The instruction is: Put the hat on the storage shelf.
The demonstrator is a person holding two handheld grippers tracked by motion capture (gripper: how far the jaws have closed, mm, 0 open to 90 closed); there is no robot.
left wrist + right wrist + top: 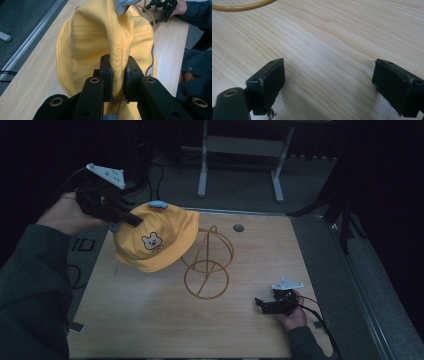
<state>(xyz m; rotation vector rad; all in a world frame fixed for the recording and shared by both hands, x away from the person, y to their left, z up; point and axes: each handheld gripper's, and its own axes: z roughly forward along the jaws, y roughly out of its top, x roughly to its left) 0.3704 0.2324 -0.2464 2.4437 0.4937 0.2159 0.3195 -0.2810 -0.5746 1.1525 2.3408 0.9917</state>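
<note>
Left gripper: we see it raised above the light wooden table, jaws pinching the soft yellow cloth hat with a bear patch.
Hat: hanging beside the golden wire stand.
Right gripper: low over the table, jaws spread wide.

floor beside table's left edge: pale letters "ID", cut off by the person's sleeve, rest hidden | yellow fabric cap: small bear-face emblem, no lettering legible | light wooden table: no text or numbers legible
</note>
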